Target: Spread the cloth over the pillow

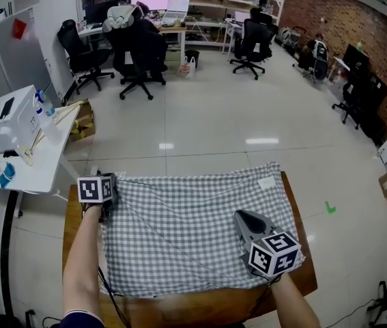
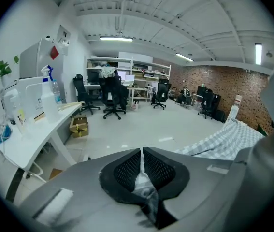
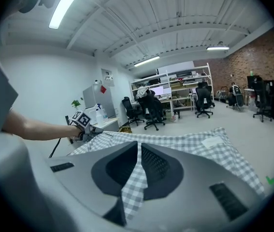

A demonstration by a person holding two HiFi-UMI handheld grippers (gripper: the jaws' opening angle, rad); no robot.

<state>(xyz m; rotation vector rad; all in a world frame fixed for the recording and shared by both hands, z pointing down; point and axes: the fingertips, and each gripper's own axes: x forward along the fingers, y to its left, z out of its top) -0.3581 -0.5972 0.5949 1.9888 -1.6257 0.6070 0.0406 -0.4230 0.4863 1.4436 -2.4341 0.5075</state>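
Left hand-held gripper (image 2: 142,153) pinching cloth (image 1: 186,224) corner, right hand-held gripper (image 3: 139,150) clamping opposite edge

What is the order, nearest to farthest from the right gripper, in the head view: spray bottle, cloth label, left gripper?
1. cloth label, just ahead.
2. left gripper, across at left.
3. spray bottle, far left on white table.

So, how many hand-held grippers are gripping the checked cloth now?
2. The left hand-held gripper pinches the cloth at its far-left corner; the right hand-held gripper pinches its near-right corner.
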